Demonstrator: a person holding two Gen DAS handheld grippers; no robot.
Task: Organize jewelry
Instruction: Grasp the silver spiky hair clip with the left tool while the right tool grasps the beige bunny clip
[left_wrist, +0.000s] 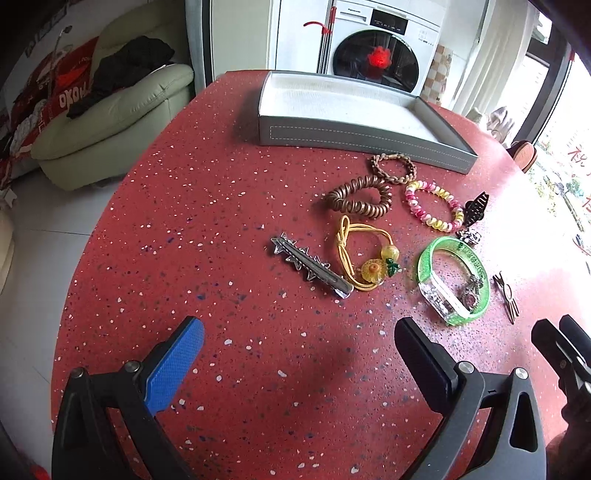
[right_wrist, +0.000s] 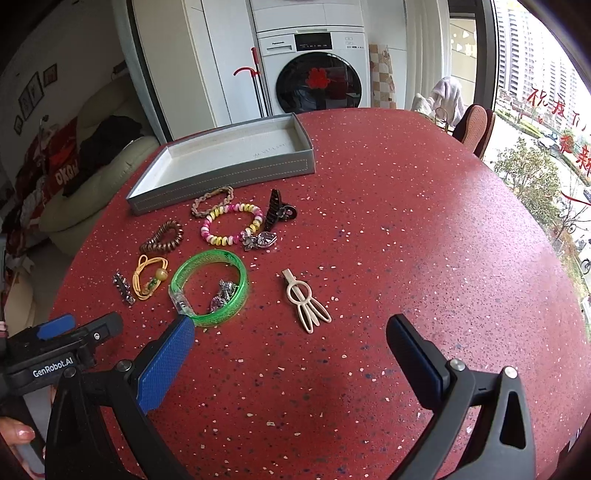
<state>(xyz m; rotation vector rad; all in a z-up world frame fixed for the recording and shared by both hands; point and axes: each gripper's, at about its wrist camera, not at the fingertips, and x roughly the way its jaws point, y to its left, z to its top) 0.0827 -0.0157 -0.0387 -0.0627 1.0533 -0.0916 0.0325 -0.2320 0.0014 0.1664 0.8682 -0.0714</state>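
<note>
Jewelry lies scattered on a red speckled table (left_wrist: 221, 221). An empty grey tray (left_wrist: 354, 136) (right_wrist: 221, 177) stands at the far side. In front of it lie a braided bracelet (left_wrist: 393, 168), a brown coil tie (left_wrist: 358, 197), a pink-yellow bead bracelet (left_wrist: 434, 206) (right_wrist: 231, 223), a black claw clip (right_wrist: 275, 212), a yellow cord tie (left_wrist: 364, 258), a silver barrette (left_wrist: 310, 267), a green bangle (left_wrist: 454, 280) (right_wrist: 210, 286) and a cream hair clip (right_wrist: 306, 299). My left gripper (left_wrist: 299, 339) stands open short of the barrette. My right gripper (right_wrist: 291, 332) is open just short of the cream clip.
A pale sofa (left_wrist: 110, 118) with dark and red cloth stands left of the table. A washing machine (right_wrist: 317, 81) is behind the tray. A window (right_wrist: 546, 129) runs along the right. The table's right half (right_wrist: 424, 221) is bare.
</note>
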